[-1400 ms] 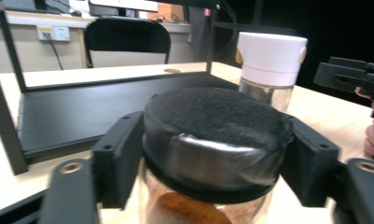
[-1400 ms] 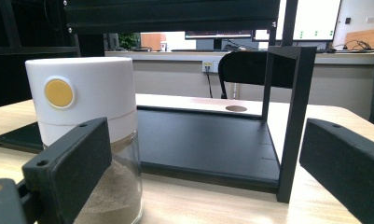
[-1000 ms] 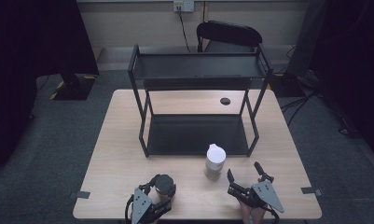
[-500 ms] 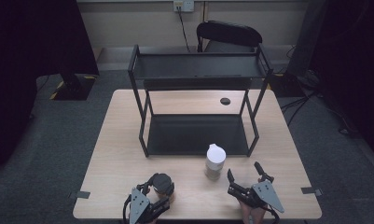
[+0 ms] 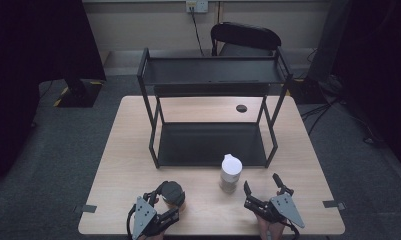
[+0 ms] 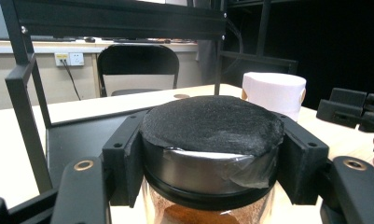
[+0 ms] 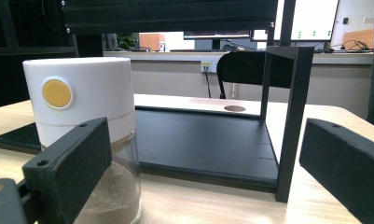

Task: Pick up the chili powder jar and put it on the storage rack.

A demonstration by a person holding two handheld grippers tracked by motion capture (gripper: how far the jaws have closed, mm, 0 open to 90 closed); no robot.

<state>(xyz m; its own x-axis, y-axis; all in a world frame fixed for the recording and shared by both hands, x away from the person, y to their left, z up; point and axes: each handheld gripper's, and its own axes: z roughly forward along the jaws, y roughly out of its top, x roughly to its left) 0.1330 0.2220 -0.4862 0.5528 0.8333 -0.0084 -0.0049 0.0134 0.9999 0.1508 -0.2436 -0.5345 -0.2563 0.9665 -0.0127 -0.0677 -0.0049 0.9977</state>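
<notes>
- The left gripper has closed the last little way onto the black-lidded jar. A second ago its jaws stood slightly wider around the lid; now the pads press on both sides of the lid.
- I judge the grasp to be made, so the jar looks ready to be lifted, probably toward the black shelf rack.
- The jar stands on the table, in front of the rack and off its left front corner, near the table's front edge.
- It is a clear glass jar holding a reddish-brown powder, with a wide round black lid whose top looks matte and grainy; a shiny band runs round the lid's side.
- The right gripper rests with its jaws spread wide and nothing between them, in front of the rack's right half.
- The white-capped jar stands just in front of the rack, untouched, apart from both grippers; it holds a pale sandy powder.
</notes>
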